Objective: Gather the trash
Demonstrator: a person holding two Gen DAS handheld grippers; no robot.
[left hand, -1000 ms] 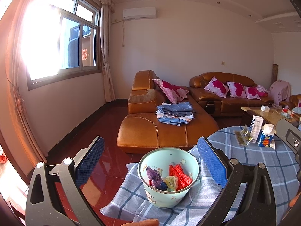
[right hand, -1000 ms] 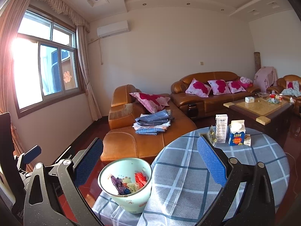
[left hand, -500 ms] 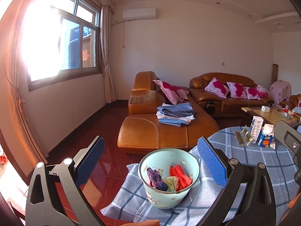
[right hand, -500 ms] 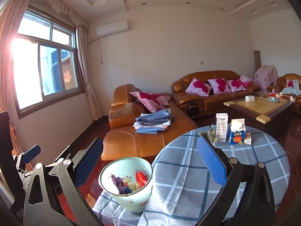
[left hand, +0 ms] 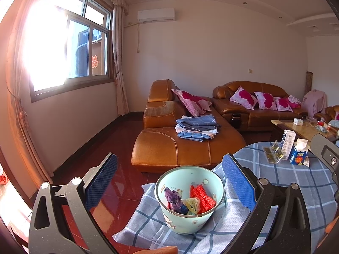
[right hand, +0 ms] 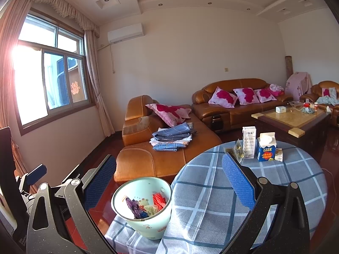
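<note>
A pale green bin (left hand: 184, 224) stands on the near left edge of the round table (left hand: 286, 182). It holds a purple wrapper (left hand: 172, 196), red netting (left hand: 200, 194) and a yellow wrapper. My left gripper (left hand: 169, 157) hangs open above and just short of it. My right gripper (right hand: 168, 158) is open too, with the bin (right hand: 148, 228) low between its fingers. At the table's far side stand a white carton (right hand: 249, 141), a blue and white carton (right hand: 266, 148), a clear wrapper (right hand: 238, 150) and a small packet (right hand: 278, 155).
The table (right hand: 211, 190) wears a blue plaid cloth that hangs over its edge. Beyond it are an orange leather sofa (right hand: 148, 163) with folded cloths (right hand: 171, 136), a coffee table (right hand: 292, 118) and red tiled floor (left hand: 118, 139). The other gripper's body shows at the left edge (right hand: 36, 173).
</note>
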